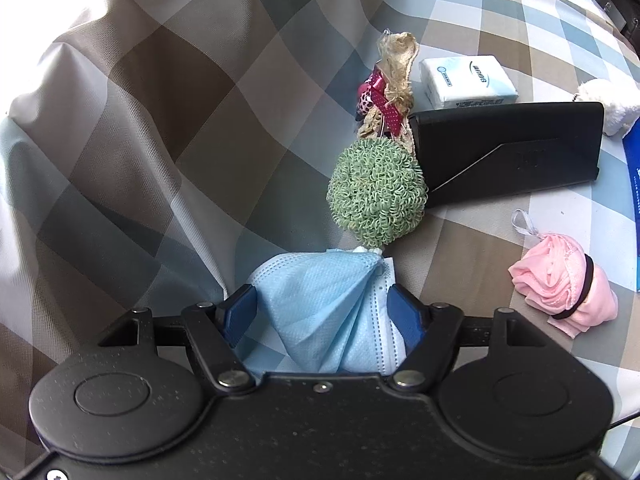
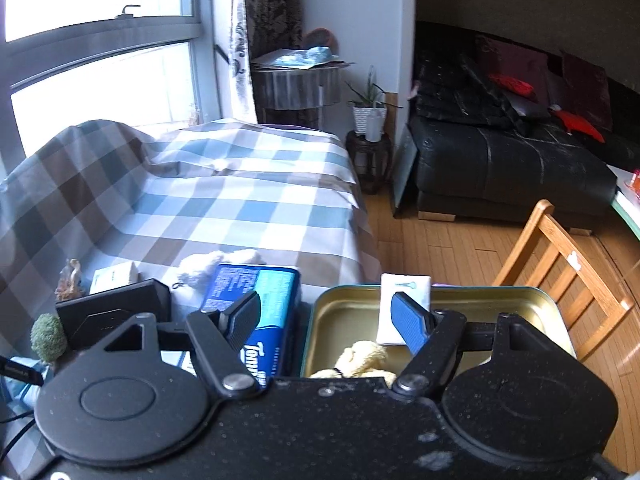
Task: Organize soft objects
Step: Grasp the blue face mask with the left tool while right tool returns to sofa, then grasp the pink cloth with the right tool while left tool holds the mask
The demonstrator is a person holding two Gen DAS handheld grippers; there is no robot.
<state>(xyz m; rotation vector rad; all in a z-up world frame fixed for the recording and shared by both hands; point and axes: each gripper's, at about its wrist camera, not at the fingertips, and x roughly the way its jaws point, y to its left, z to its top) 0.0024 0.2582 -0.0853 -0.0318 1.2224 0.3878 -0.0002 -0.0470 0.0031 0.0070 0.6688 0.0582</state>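
In the left wrist view my left gripper point(image 1: 322, 312) holds a crumpled light blue face mask point(image 1: 320, 312) between its blue pads, just above the checked cloth. A green curly ball point(image 1: 378, 192) lies right ahead of it, with a straw ornament with a red ribbon point(image 1: 390, 92) beyond. A pink rolled cloth with a black band point(image 1: 564, 286) lies to the right. In the right wrist view my right gripper point(image 2: 330, 320) is open and empty above a gold tin point(image 2: 500, 308) holding a cream plush toy point(image 2: 362, 358) and a white tissue pack point(image 2: 404, 304).
A black case point(image 1: 508, 148), a white tissue pack point(image 1: 466, 80) and a white fluffy toy point(image 1: 608, 104) lie on the checked bed cover. A blue tissue package point(image 2: 256, 304) sits left of the tin. A wooden chair point(image 2: 560, 276), black sofa point(image 2: 508, 172) and plant stand point(image 2: 370, 152) stand to the right.
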